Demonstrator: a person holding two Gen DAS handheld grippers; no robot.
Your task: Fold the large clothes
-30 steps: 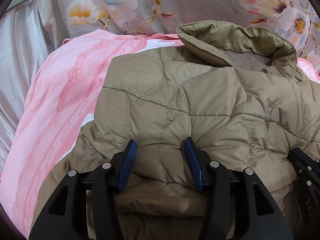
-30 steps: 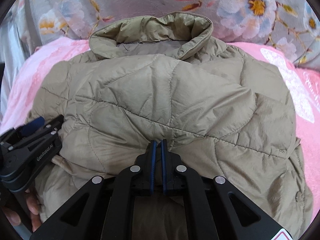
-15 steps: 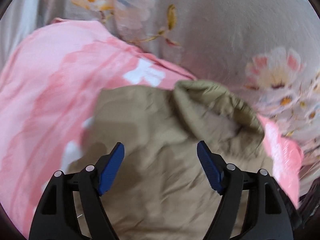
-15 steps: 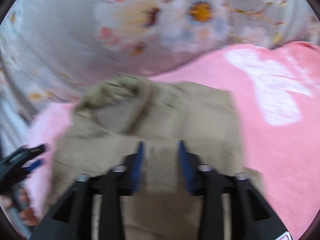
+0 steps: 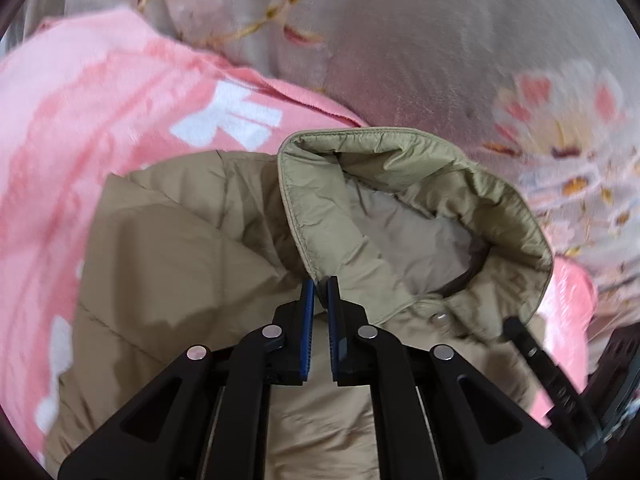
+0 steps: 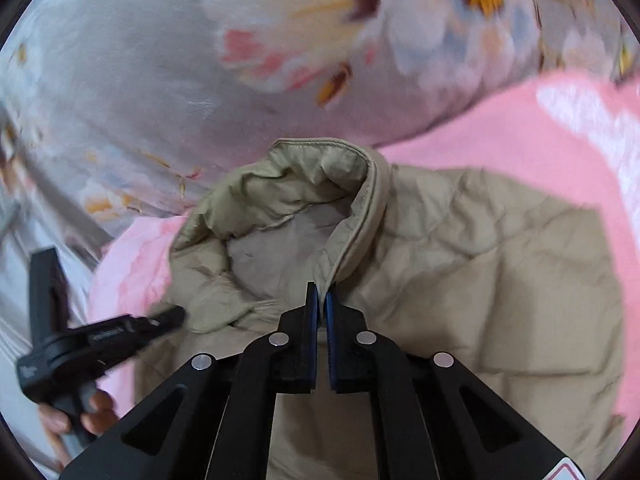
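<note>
Left wrist view: both grippers pinch the collar.
Your left gripper (image 5: pixel 319 280) and right gripper (image 6: pixel 321 294) clamp the jacket (image 5: pixel 168 248) collar on the pink blanket (image 5: pixel 80 120); folding looks partly done.

Both grippers sit side by side, the left gripper (image 5: pixel 319 282) and right gripper (image 6: pixel 319 288) each pinched nearly closed on fabric.

Jacket (image 5: pixel 168 264) hem cut off at six o'clock behind tongs. Floral bedding (image 6: pixel 304 32) smeared by blur at twelve o'clock. Hand (image 6: pixel 86 420) mostly hidden at eight o'clock.
</note>
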